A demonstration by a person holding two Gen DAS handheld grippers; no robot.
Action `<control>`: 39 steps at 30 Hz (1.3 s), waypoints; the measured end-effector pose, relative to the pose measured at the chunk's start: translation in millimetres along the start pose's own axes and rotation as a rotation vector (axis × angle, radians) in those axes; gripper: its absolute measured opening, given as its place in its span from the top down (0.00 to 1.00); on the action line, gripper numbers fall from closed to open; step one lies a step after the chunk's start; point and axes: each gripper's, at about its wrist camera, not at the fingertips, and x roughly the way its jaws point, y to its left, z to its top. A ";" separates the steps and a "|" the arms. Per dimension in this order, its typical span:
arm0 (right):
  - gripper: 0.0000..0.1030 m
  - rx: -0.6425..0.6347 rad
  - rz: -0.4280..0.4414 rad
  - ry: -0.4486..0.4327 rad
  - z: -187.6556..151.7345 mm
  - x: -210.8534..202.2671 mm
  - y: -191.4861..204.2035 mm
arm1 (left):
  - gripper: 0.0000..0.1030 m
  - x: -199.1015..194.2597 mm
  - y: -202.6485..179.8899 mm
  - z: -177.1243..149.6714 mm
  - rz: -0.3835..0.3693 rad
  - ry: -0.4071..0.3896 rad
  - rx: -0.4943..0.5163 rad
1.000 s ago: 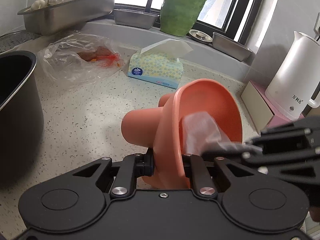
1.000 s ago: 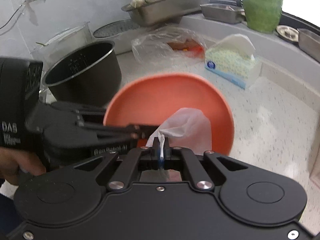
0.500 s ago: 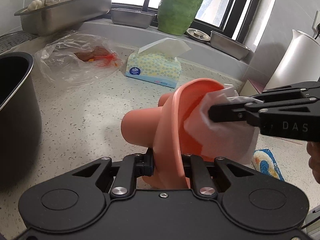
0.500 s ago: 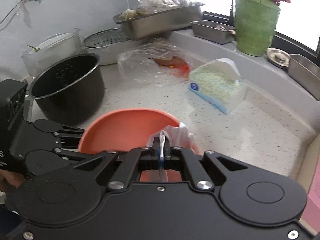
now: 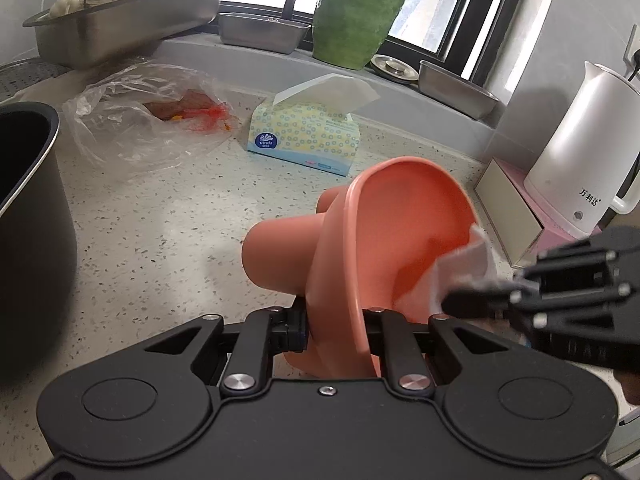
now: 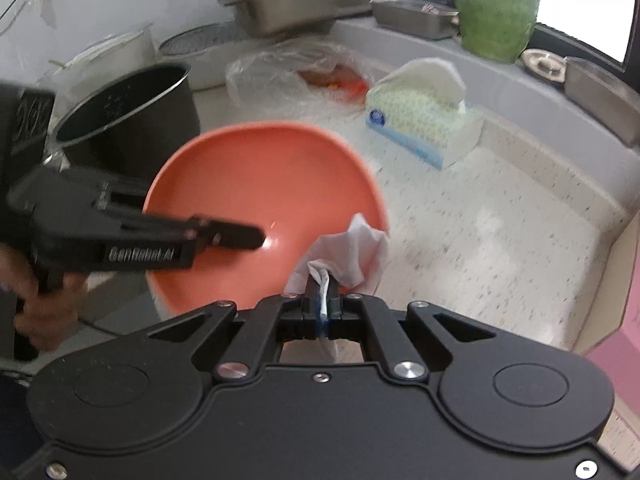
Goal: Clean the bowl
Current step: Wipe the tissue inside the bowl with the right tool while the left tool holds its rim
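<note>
The left claw point(image 5: 336, 328) pinches the rim of the orange bowl point(image 5: 404, 240) and holds it tilted on its side above the worktop point(image 5: 160, 232). The right claw point(image 6: 322, 300) is pressed together on a white tissue point(image 6: 348, 248), which touches the bowl's inner wall near the rim. Farther away stand a dark pot point(image 6: 132, 120), a plastic bag point(image 5: 140, 120), a tissue box point(image 5: 304, 140) and a white kettle point(image 5: 576, 172).

Open counter point(image 5: 168, 216) mid; pot point(image 5: 28, 208) left, tissue box point(image 5: 304, 140) behind, kettle point(image 5: 576, 160) right.
</note>
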 end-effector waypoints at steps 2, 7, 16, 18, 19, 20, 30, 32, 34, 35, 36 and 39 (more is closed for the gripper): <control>0.98 -0.017 0.015 0.009 -2.1 -0.1 2.6 | 0.85 0.0 0.4 0.3 -0.005 0.002 0.007; 0.98 -0.120 0.059 0.038 -0.3 -2.7 9.4 | 0.84 1.8 1.9 2.1 -0.021 0.010 0.021; 0.98 -0.318 0.117 0.064 13.0 -5.2 31.5 | 0.84 4.2 2.6 3.8 -0.049 0.019 0.068; 0.98 -0.372 0.119 0.075 18.1 -3.8 35.0 | 0.84 5.0 3.2 4.6 -0.058 0.022 0.082; 0.98 -0.399 0.120 0.081 20.7 -3.1 36.7 | 0.83 5.5 3.5 5.0 -0.063 0.024 0.090; 0.98 -0.420 0.121 0.082 23.7 -2.6 38.1 | 0.83 5.8 3.6 5.1 -0.065 0.024 0.092; 0.98 -0.513 0.094 0.056 51.0 7.9 37.2 | 0.82 6.7 3.5 5.2 -0.070 0.027 0.090; 0.98 -0.502 0.088 0.053 54.2 9.3 33.0 | 0.82 6.9 3.7 5.5 -0.070 0.026 0.086; 0.98 -0.498 0.080 0.053 56.0 10.2 28.8 | 0.82 7.2 3.9 5.8 -0.070 0.026 0.087; 0.98 -0.498 0.076 0.053 56.6 10.8 27.4 | 0.82 7.4 3.9 5.9 -0.070 0.026 0.087; 0.98 -0.499 0.071 0.055 56.9 11.0 25.6 | 0.82 7.7 4.3 6.2 -0.071 0.027 0.087; 0.98 -0.490 0.053 0.063 55.2 11.3 19.3 | 0.81 8.4 5.3 7.0 -0.075 0.030 0.088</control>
